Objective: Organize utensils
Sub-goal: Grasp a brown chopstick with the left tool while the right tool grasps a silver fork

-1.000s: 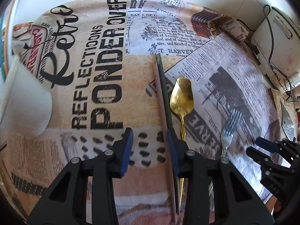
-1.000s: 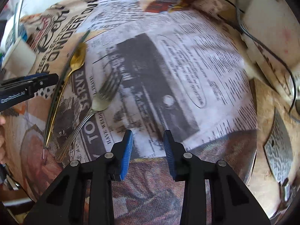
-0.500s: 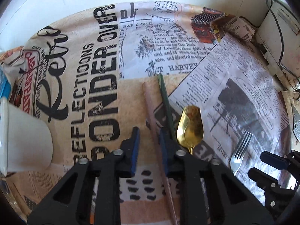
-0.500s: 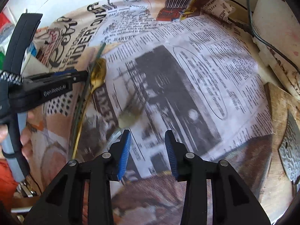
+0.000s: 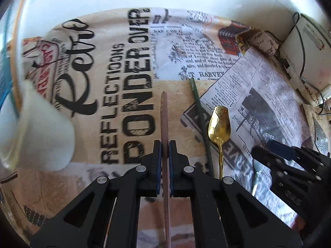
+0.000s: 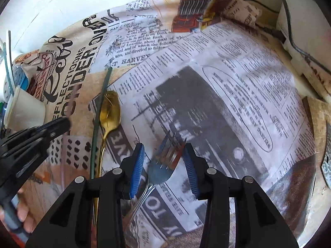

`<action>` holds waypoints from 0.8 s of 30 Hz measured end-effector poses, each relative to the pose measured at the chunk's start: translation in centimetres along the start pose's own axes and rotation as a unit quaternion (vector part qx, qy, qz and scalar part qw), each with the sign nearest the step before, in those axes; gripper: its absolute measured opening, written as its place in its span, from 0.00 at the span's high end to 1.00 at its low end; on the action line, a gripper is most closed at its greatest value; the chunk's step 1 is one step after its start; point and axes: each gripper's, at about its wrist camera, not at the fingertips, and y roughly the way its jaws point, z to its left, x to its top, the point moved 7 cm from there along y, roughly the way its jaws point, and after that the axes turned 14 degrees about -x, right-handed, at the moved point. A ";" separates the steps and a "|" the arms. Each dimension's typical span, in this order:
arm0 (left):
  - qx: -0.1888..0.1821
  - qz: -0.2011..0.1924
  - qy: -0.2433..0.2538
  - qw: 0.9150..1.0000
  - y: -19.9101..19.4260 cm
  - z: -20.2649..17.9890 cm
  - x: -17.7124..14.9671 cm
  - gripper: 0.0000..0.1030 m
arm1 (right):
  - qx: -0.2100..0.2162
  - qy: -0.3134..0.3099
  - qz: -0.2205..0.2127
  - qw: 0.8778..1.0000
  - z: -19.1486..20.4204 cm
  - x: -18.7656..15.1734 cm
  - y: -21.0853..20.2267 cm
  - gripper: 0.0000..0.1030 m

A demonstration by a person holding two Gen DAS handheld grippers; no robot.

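Note:
My left gripper (image 5: 164,150) is shut on a brown chopstick (image 5: 164,115) and holds it above the newspaper-print cloth. A dark green chopstick (image 5: 200,117) and a gold spoon (image 5: 219,124) lie side by side on the cloth to its right. My right gripper (image 6: 163,161) is open, its blue pads either side of a silver fork (image 6: 163,165) that lies on the cloth. In the right wrist view the green chopstick (image 6: 101,107) and gold spoon (image 6: 109,111) lie to the left of the fork.
A white cup (image 5: 39,132) stands at the left, also in the right wrist view (image 6: 24,111). A white box with cables (image 5: 308,47) sits at the far right. A wooden board (image 6: 318,119) lies at the right edge of the cloth (image 6: 227,62).
My left gripper has closed on the brown chopstick and lifted it away from the green one. My right gripper has moved left over the fork, which now lies between its pads.

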 end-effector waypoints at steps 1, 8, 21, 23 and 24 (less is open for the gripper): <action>0.000 -0.007 -0.002 1.000 -0.6 0.1 -0.1 0.95 | -0.003 -0.003 -0.004 1.000 0.2 0.1 0.0 0.68; -0.012 -0.050 -0.019 0.998 -4.2 0.7 -0.3 0.95 | -0.008 -0.012 -0.008 1.000 1.6 0.9 0.3 0.81; -0.044 -0.106 -0.009 0.993 -9.6 -0.7 0.3 0.95 | 0.026 -0.005 -0.049 0.998 0.7 0.7 -4.4 0.83; -0.046 -0.112 -0.005 0.993 -10.3 -1.0 0.3 0.95 | 0.029 -0.008 -0.061 0.998 0.6 0.6 -5.6 0.91; -0.047 -0.116 -0.003 0.992 -10.6 -1.2 0.3 0.95 | 0.031 -0.009 -0.066 0.997 0.5 0.6 -6.2 0.98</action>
